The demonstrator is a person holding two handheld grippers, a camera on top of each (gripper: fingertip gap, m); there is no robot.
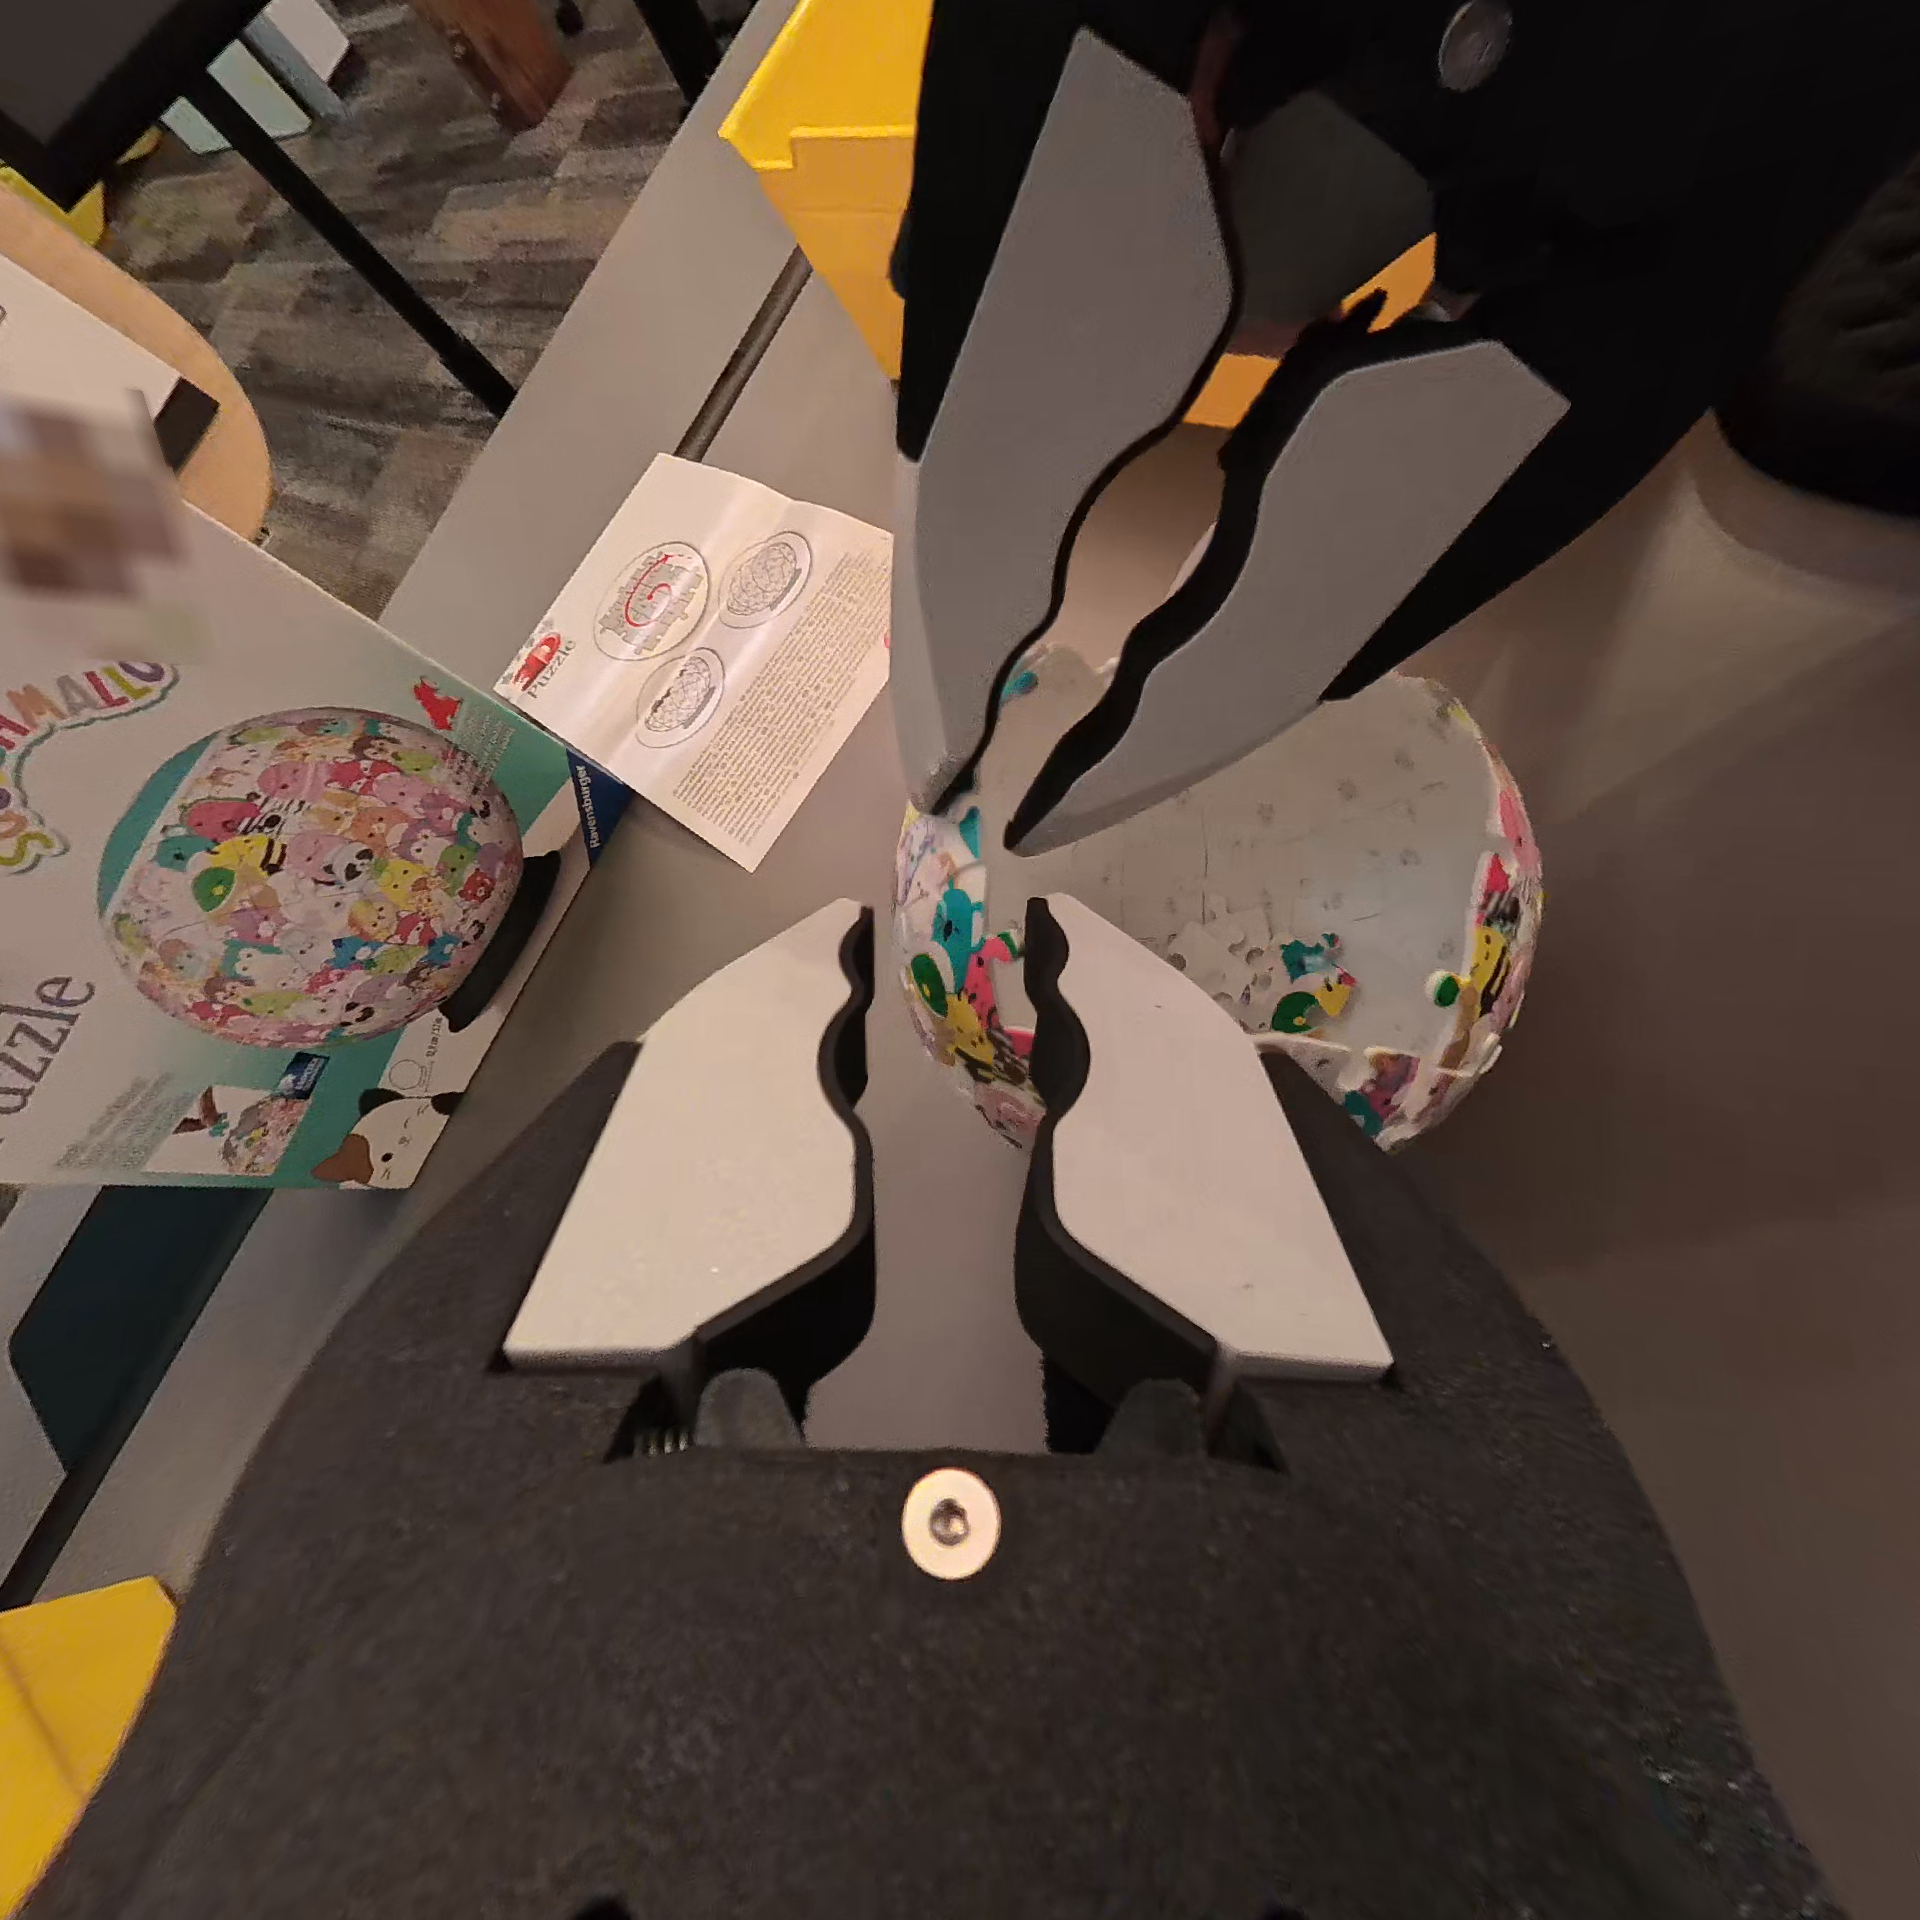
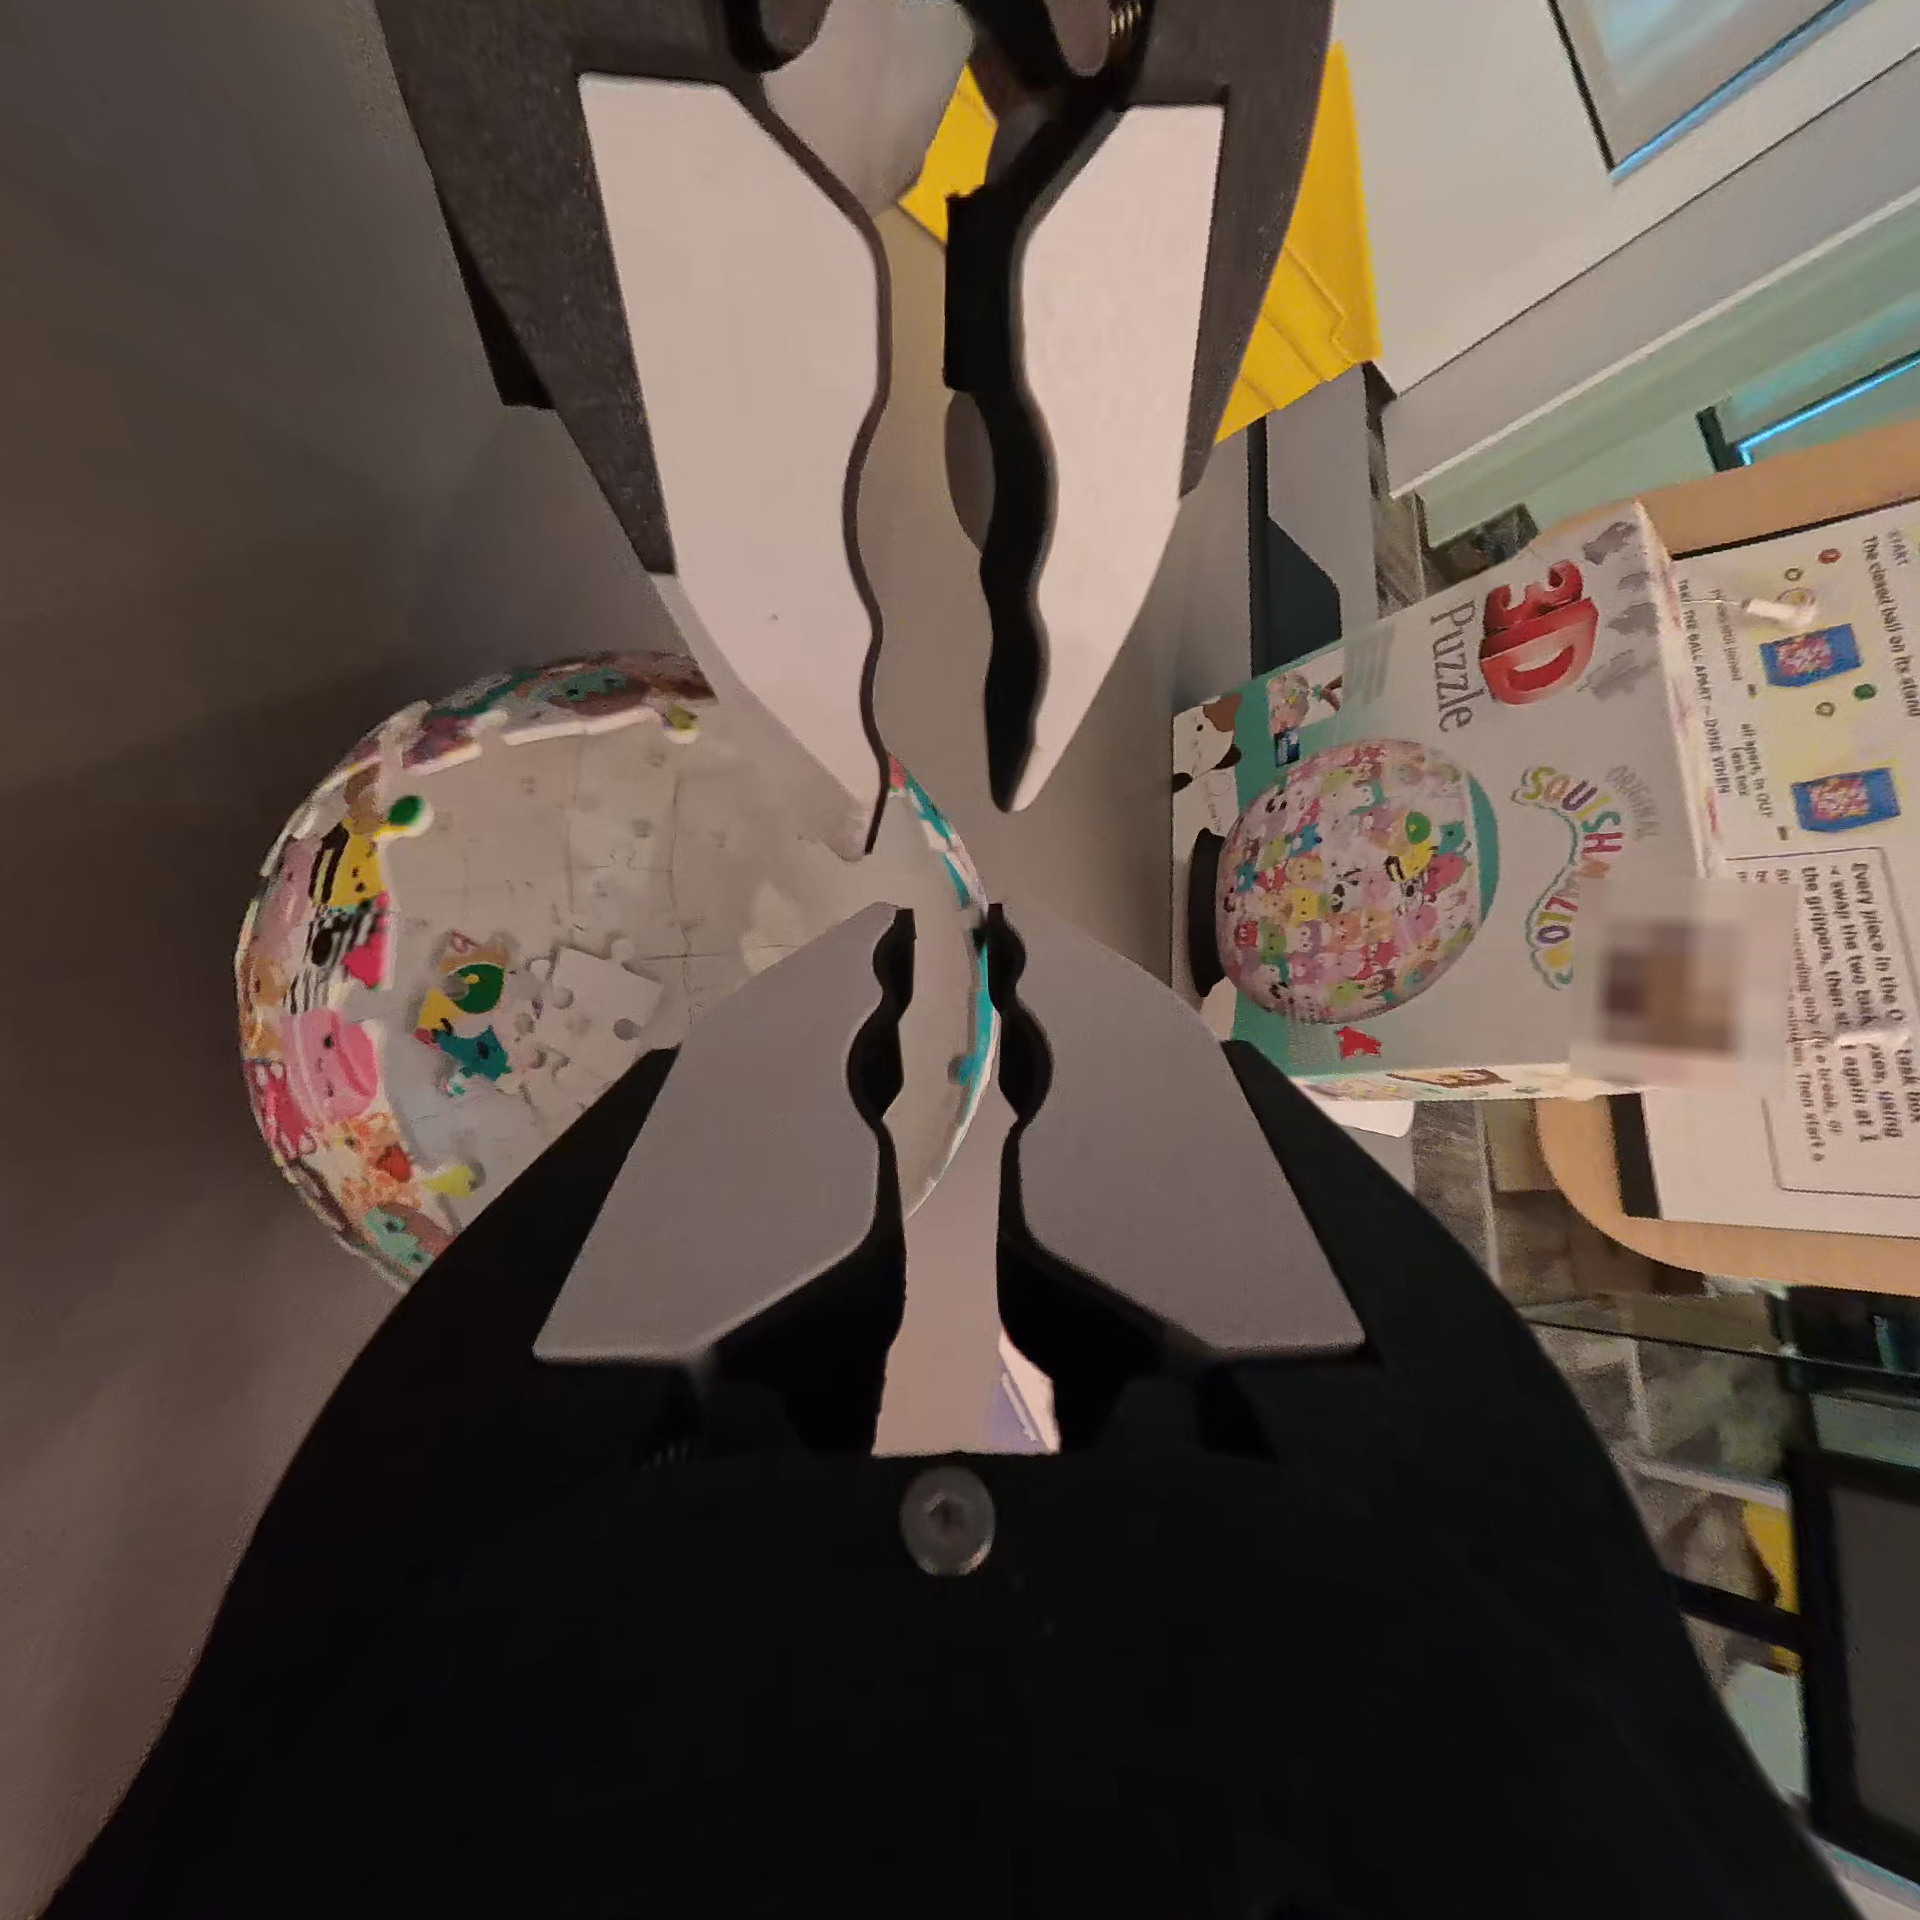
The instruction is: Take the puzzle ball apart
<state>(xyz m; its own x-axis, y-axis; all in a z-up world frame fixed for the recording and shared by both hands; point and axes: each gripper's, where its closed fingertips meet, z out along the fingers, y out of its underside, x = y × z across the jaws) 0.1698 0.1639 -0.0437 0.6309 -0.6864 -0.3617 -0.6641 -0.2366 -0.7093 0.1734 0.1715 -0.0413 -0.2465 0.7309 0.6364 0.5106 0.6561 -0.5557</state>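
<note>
The puzzle ball (image 1: 1226,935) lay on the grey table (image 1: 1662,1351) as an open shell, its upper part already gone and its white inner face showing, with a few loose pieces (image 1: 1278,966) resting in the bottom. In the left wrist view it sat at about one o'clock from the left gripper (image 1: 945,914), whose jaws stood apart on either side of the shell's near wall, not visibly pressing it. The right gripper (image 1: 971,821) came in from twelve o'clock, tips down at the same stretch of rim; its jaws also stood apart, with a narrow gap, and whether one tip touched the edge could not be told.

The right wrist view showed the same meeting: the right gripper (image 2: 945,914) at the shell's edge, the ball (image 2: 499,935) spreading towards nine o'clock, and the puzzle box (image 2: 1455,831) at three o'clock. In the left wrist view a folded instruction sheet (image 1: 717,644) lay at eleven o'clock and a yellow bin (image 1: 831,135) beyond it.

The shell looked light and thin, built of stiff curved pieces that lock only at their tabs, so it would likely slide or roll under a one-sided pull. The jagged rim seemed the best hold: one gripper pinching the wall to steady it, the other taking a single protruding piece and peeling it outward. Hard squeezing could buckle the wall.
</note>
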